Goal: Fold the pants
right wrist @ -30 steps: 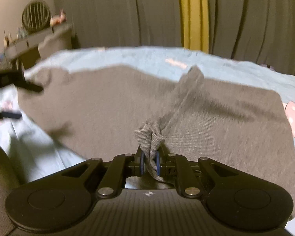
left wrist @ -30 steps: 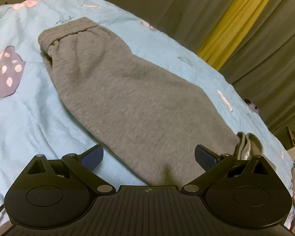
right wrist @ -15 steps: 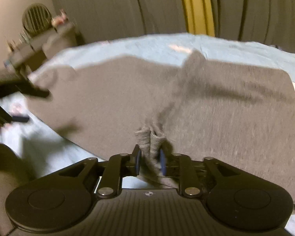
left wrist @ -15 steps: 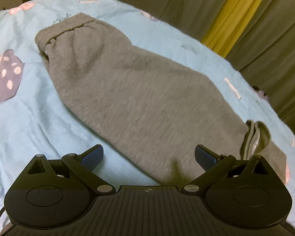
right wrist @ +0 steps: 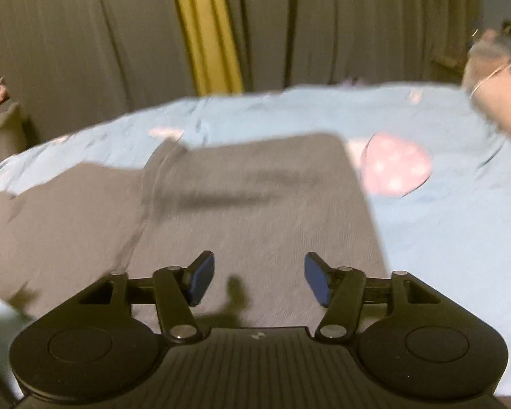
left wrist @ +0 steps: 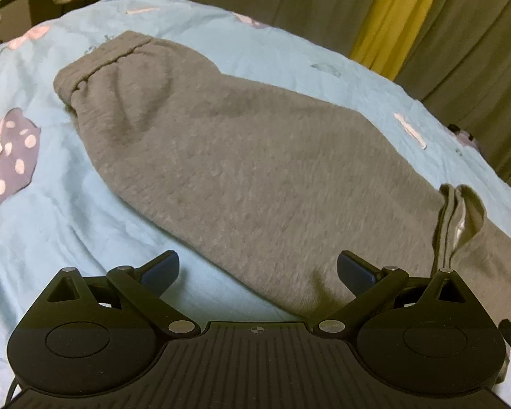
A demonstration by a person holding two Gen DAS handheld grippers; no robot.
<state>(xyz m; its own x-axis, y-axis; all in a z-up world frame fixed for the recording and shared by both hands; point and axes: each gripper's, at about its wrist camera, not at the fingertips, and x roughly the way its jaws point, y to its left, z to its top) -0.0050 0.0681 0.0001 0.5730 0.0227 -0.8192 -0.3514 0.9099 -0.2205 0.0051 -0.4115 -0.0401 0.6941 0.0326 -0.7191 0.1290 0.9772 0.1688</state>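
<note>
Grey pants (left wrist: pixel 242 156) lie flat on a light blue bedsheet (left wrist: pixel 51 225), their elastic waistband (left wrist: pixel 102 64) at the far left and a rumpled fold of cloth (left wrist: pixel 460 218) at the right end. My left gripper (left wrist: pixel 257 271) hovers open over the near edge of the pants, nothing between its blue pads. In the blurred right wrist view the pants (right wrist: pixel 255 211) spread out below my right gripper (right wrist: pixel 259 279). Its jaws are opening and the gap between them is empty.
Grey curtains (left wrist: pixel 306 6) with a yellow strip (left wrist: pixel 388 24) hang behind the bed. The sheet carries a purple dotted bow print (left wrist: pixel 13 160) at left and a pink dotted patch (right wrist: pixel 397 165). Furniture (left wrist: pixel 6 6) stands at the far left corner.
My right gripper let go of the bunched grey cloth it was pinching, its jaws spread wide, and its view swung to the right. The left gripper stayed open and barely shifted.
</note>
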